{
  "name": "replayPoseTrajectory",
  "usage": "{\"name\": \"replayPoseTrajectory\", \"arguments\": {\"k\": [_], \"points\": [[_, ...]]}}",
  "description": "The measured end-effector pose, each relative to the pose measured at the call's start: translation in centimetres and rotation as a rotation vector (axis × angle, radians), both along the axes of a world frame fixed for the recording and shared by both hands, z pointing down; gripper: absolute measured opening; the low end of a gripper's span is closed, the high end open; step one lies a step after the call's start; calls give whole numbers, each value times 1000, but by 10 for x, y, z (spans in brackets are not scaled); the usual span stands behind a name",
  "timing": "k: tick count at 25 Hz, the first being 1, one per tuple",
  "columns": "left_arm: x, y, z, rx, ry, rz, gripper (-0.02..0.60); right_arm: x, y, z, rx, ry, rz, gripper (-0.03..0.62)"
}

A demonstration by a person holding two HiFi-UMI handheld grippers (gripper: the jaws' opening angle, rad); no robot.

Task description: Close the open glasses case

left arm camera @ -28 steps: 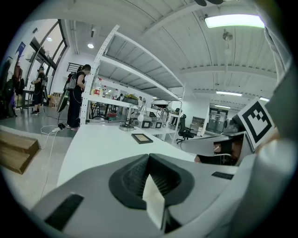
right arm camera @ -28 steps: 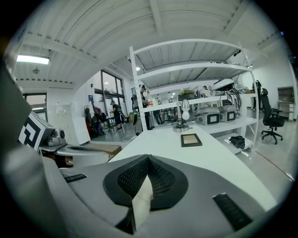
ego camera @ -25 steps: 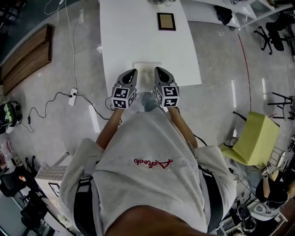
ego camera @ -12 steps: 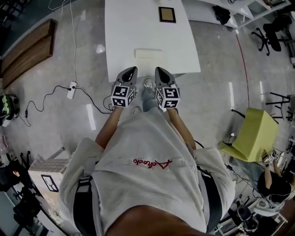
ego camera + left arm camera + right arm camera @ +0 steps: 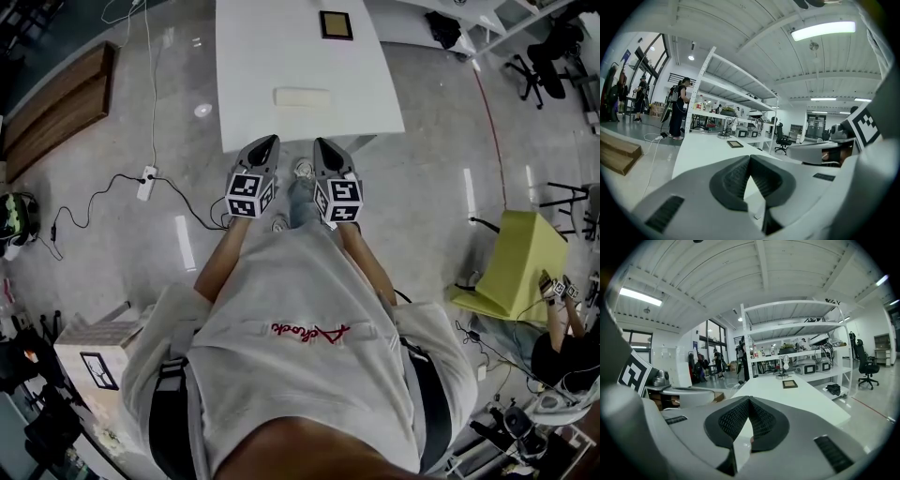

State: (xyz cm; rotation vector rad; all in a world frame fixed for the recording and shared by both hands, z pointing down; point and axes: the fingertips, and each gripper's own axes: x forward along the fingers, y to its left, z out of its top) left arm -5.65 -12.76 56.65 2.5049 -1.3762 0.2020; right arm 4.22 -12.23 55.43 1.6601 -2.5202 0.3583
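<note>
Bright, even indoor light. Ceiling strips (image 5: 823,30) burn out to white in both gripper views. In the head view the glossy floor (image 5: 422,216) carries streaks of glare (image 5: 185,242), and the white table (image 5: 281,56) is nearly overexposed. Shadows are faint. Fisheye bends the edges. Gripper-view corners go dark, and the left gripper (image 5: 750,158) and right gripper (image 5: 749,399) look soft.

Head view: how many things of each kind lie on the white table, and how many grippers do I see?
cream glasses case: 1
dark framed square: 1
gripper: 2 (left gripper, right gripper)
Total: 4
</note>
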Motion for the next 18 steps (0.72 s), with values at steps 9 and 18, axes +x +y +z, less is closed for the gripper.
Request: {"name": "replayPoseTrajectory", "arguments": {"k": [9, 18], "points": [[0, 12, -10, 31, 21, -4, 18, -2, 13, -7, 26, 7, 1, 3], [-1, 16, -11, 38, 32, -3, 18, 0, 17, -10, 41, 34, 14, 3]]}}
